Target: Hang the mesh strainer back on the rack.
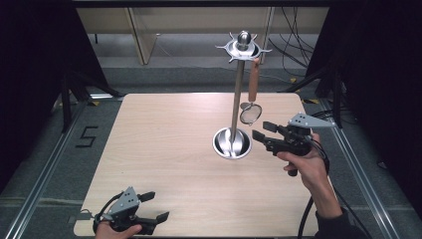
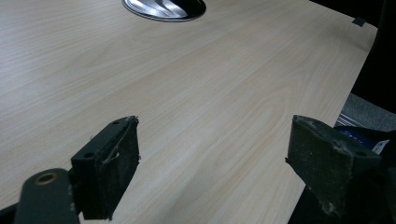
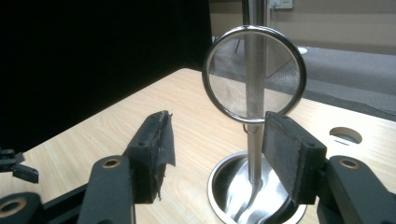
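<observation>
The strainer [image 1: 251,112] is already hung on the stand [image 1: 238,94] near the bench's far edge, and the right gripper [image 1: 263,131] is released beside it, empty.

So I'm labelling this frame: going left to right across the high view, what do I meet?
Left gripper → utensil stand, its base bowl on the table → hanging mesh strainer → right gripper, open, in the person's hand.

Silver mesh strainer [image 1: 251,113] (brown handle), shiny steel stand [image 1: 238,94], pale wood-grain table [image 1: 164,149].
</observation>
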### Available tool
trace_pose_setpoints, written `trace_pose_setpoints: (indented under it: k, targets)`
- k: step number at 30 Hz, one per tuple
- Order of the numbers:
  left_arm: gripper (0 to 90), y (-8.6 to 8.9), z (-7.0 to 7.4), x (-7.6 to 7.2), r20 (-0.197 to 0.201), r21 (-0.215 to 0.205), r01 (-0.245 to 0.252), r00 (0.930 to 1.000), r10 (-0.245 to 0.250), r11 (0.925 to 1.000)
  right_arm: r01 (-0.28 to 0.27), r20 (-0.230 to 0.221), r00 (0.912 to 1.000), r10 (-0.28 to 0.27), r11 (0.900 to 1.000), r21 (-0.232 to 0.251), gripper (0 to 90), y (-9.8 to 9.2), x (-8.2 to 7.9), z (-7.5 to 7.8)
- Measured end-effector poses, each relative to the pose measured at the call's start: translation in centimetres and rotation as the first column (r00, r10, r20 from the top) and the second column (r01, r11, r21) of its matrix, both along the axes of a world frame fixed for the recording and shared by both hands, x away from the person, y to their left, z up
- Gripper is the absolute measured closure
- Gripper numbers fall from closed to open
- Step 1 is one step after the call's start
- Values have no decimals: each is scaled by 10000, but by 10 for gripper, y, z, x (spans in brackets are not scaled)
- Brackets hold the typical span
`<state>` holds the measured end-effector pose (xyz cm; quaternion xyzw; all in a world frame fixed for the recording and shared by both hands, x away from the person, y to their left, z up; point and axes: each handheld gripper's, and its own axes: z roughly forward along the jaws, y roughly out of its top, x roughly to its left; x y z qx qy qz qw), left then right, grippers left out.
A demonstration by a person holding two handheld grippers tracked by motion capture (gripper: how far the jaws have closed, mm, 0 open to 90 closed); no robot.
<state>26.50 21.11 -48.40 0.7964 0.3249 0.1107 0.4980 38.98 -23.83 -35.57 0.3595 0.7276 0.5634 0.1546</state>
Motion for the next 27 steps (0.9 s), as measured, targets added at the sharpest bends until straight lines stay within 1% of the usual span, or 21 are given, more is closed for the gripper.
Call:
trace_pose_setpoints:
  k: [1,2,3,4,5,6,7,8,9,10,11,12,14,16,17,18,19,23,24,25,27]
  targets:
    - [162,0,0,1,-1,44,9,10000,-9,10000,-21,-79,10000,21,10000,79,429,0,-1,0]
    - [163,-1,-1,1,32,20,1,10000,-1,10000,-10,3,10000,10,10000,35,429,0,-1,0]
    - [162,-1,-1,1,-40,76,6,10000,-5,10000,-9,88,10000,10,10000,-38,428,0,-1,0]
    - [162,-2,-1,0,-144,-26,-132,9998,132,9999,-25,18,10000,25,10000,-33,427,0,-1,1]
    - [163,-1,-1,0,-82,68,-19,10000,20,10000,15,-3,10000,-15,10000,-44,427,0,-2,0]
    - [162,-1,0,0,40,129,1,10000,-2,9999,85,276,9996,-81,9998,-153,426,0,-1,-1]
    - [162,0,0,0,61,107,48,10000,-49,9999,-37,-132,9999,36,9999,-93,425,2,-4,-2]
    - [162,-1,0,0,96,86,44,9999,-45,10000,-37,-132,9999,36,9999,-93,425,2,-4,-2]
    - [162,-2,0,-1,5,-40,-30,10000,30,10000,78,-38,10000,-78,9999,-98,425,3,-4,-4]
    - [162,-3,0,-2,-88,-150,-116,9999,115,9998,-26,134,9999,29,9998,-209,424,3,-3,-5]
    - [162,-1,0,0,127,118,94,9999,-96,9999,-63,132,9999,66,9996,-261,422,3,-3,-5]
    - [162,-1,0,0,85,145,88,9999,-89,9999,-106,-84,9999,103,9994,-319,418,4,-4,-6]
    - [162,-1,0,-1,83,208,59,9999,-61,9998,-134,-42,9999,132,9993,-362,409,6,-4,-7]
    - [162,-2,0,-1,76,52,10,10000,-11,10000,-179,-20,9998,178,9988,-448,398,7,-4,-7]
    - [162,0,0,-1,113,181,47,9999,-49,9998,-121,-305,9995,111,9994,-328,391,9,-6,-7]
    - [162,-1,-1,-1,144,119,32,9999,-33,9999,-85,26,10000,86,9990,-436,385,9,-4,-9]
    - [162,-1,-1,-1,152,116,30,9999,-32,9999,-106,-169,9998,97,9985,-536,375,10,-4,-10]
    - [162,0,0,-3,92,54,-77,9999,76,10000,-104,-268,9996,89,9983,-575,365,13,-3,-14]
    - [162,0,0,-3,71,51,-21,10000,21,10000,-197,-395,9991,175,9982,-573,361,14,-2,-16]
    - [162,-1,0,-4,-17,-60,-185,9998,185,9998,-176,-381,9992,155,9983,-562,360,15,-2,-17]
    - [162,0,0,-4,-29,102,-145,9999,145,9998,-147,-501,9987,116,9981,-601,356,17,-3,-19]
